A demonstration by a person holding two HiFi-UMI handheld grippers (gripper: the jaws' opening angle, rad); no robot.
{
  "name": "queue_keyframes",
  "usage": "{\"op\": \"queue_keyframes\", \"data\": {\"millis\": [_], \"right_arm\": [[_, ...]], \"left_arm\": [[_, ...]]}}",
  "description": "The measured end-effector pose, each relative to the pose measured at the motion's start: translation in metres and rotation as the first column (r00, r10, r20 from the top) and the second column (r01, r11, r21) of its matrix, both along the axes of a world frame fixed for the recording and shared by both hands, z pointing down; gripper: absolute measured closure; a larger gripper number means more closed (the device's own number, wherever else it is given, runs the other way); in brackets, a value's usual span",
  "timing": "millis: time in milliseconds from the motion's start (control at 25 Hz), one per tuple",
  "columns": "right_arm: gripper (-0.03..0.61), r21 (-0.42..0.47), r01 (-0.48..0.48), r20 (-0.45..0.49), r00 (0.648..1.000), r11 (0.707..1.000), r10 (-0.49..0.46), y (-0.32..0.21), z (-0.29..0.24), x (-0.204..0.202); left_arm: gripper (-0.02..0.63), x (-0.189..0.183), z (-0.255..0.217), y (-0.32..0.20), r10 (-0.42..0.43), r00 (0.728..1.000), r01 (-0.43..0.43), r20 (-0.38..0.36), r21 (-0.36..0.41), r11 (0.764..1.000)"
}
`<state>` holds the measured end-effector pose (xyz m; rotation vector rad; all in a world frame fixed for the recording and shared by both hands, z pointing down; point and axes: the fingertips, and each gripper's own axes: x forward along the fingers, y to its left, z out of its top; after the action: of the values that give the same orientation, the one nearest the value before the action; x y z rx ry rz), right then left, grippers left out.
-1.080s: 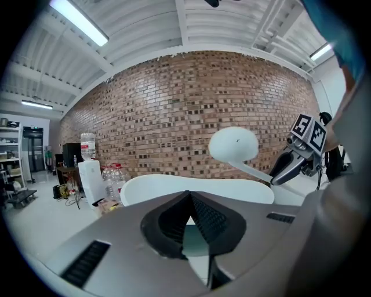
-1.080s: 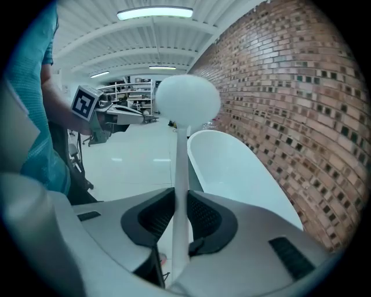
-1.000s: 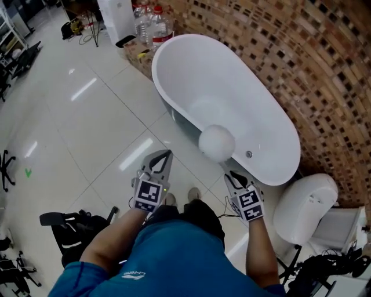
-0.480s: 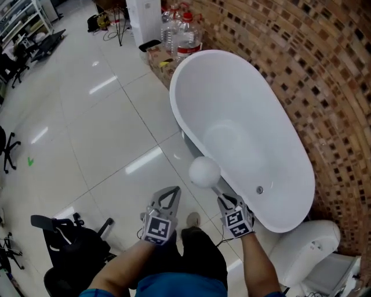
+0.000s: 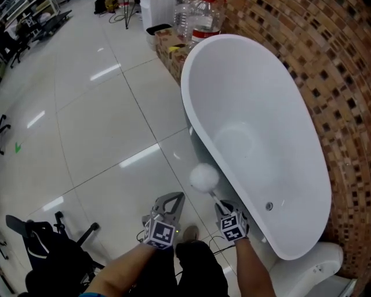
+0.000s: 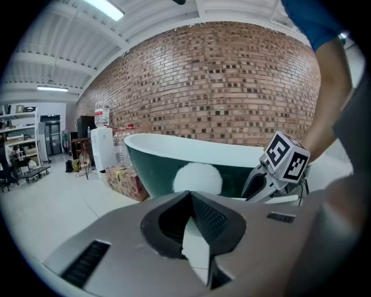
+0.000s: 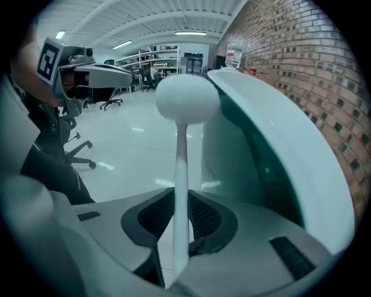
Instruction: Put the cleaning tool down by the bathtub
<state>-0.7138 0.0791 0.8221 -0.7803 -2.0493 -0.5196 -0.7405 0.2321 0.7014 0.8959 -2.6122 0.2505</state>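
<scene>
Looking steeply down on a person standing on a glossy tiled floor (image 5: 98, 133), a gripper in each hand. A long white tub (image 5: 255, 81) lies at the right, running from near to far, with a brick wall (image 5: 330, 58) just beyond it. The right gripper (image 5: 222, 204) pinches the thin white handle of the tool (image 5: 204, 177). Its round white head sticks out ahead of the jaws, in the air over the floor, just left of the tub's outer side. The left gripper (image 5: 176, 198) is near the right one, on its left, with its jaws pressed together at the tips and nothing between them. At the tub's far end are cardboard boxes (image 5: 169, 42) and big water bottles (image 5: 200, 14)
</scene>
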Motion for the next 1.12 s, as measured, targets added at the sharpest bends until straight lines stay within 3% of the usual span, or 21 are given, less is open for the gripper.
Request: {"op": "queue_keyframes", "data": {"millis": [240, 520, 760, 1120], "right_arm": [[0.482, 0.012, 0.011, -0.069, 0.998, 1.000, -0.010, 0.008, 0.120, -0.018], [0.482, 0.068, -0.047, -0.147, 0.988, 0.997, 0.057, 0.003, 0.270, -0.024], [0.480, 0.109, -0.037, -0.145, 0.988, 0.993, 0.053, -0.010, 0.356, -0.037], [0.479, 0.187, -0.008, -0.180, 0.983, 0.982, 0.042, -0.026, 0.444, -0.040]], "left_arm": [[0.611, -0.017, 0.099, -0.006, 0.004, 1.000, -0.004, -0.024, -0.007, 1.000], [0.611, -0.024, 0.202, -0.010, 0.032, 0.999, -0.032, -0.027, -0.006, 0.999], [0.611, -0.041, 0.292, -0.003, 0.045, 0.999, -0.046, -0.025, -0.019, 0.999], [0.611, -0.069, 0.324, 0.009, 0.015, 1.000, -0.016, 0.016, 0.042, 0.999]]}}
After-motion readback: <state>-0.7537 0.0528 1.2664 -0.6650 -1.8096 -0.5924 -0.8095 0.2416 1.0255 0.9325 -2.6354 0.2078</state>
